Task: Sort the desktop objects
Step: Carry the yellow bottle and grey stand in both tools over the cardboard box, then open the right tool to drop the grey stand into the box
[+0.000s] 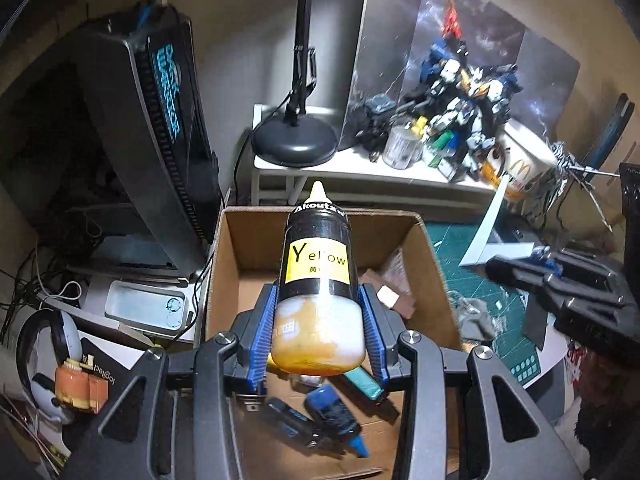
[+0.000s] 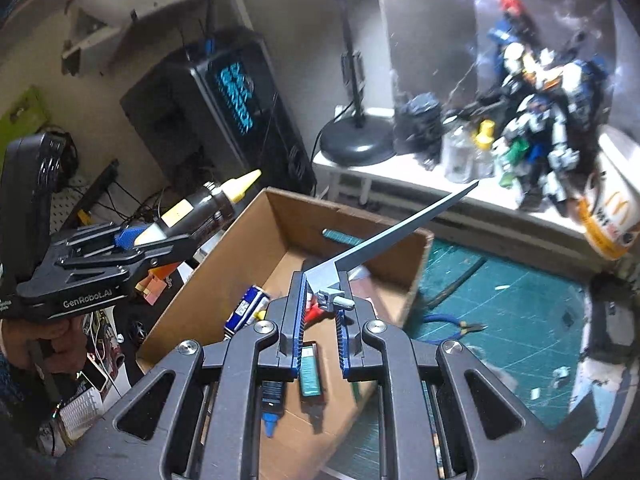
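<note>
Currently your left gripper (image 1: 319, 332) is clamping the yellow ink bottle (image 1: 318, 280) above the cardboard box (image 1: 430, 280); your right gripper (image 2: 322, 320) is pinching the grey blade part (image 2: 384, 240) over it.

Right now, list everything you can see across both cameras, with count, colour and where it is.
yellow ink bottle: one, black label, held above the box
model sword: one, grey-blue, held above the box
cardboard box: one, brown, open, below both grippers
blue-capped bottle: one, lying on the box floor
teal flat piece: one, on the box floor
cutting mat: one, green, right of the box
pliers: one, blue handles, on the mat
lamp base: one, black, on the white shelf
robot model: one, white and blue, on the shelf
paper cup: one, white, beside the model
left gripper: shut on the bottle
right gripper: shut on the sword's handle
</note>
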Demonstrator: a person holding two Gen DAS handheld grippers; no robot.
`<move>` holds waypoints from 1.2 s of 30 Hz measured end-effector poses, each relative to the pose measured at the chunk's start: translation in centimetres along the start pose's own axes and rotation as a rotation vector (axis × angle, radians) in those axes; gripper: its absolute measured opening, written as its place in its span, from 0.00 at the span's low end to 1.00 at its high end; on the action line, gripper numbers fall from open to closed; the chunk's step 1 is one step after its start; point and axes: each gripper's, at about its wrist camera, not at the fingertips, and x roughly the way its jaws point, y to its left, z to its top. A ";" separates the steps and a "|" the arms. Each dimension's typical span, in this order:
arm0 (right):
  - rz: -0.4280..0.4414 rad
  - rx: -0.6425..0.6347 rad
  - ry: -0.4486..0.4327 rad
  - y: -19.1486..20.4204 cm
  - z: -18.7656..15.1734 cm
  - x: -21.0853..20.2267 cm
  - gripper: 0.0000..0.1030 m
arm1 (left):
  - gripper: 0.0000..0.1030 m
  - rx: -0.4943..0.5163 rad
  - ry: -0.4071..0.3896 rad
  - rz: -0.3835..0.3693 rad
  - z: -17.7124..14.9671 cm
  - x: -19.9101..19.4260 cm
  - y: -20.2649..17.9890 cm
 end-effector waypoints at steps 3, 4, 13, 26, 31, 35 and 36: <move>0.007 0.001 0.046 1.2 0.1 2.5 0.13 | 0.39 0.007 0.039 -0.010 0.1 1.7 1.1; 0.011 -0.002 0.062 1.5 0.2 3.3 0.13 | 0.39 0.009 0.054 -0.012 0.1 2.2 1.4; 0.047 -0.023 0.236 2.9 -0.3 9.6 0.13 | 0.39 0.014 0.234 0.000 -1.5 7.7 2.8; 0.039 0.008 0.481 2.1 -2.0 15.6 0.13 | 0.39 0.068 0.433 0.027 -3.1 12.9 3.3; 0.030 0.030 0.547 1.4 -2.6 17.0 0.13 | 0.40 0.096 0.477 0.064 -3.5 14.1 3.0; 0.034 0.028 0.563 1.5 -2.9 17.4 0.15 | 0.40 0.120 0.510 0.086 -3.3 14.4 2.7; 0.035 0.026 0.563 1.5 -3.0 17.4 0.15 | 0.40 0.127 0.518 0.087 -3.2 14.5 2.5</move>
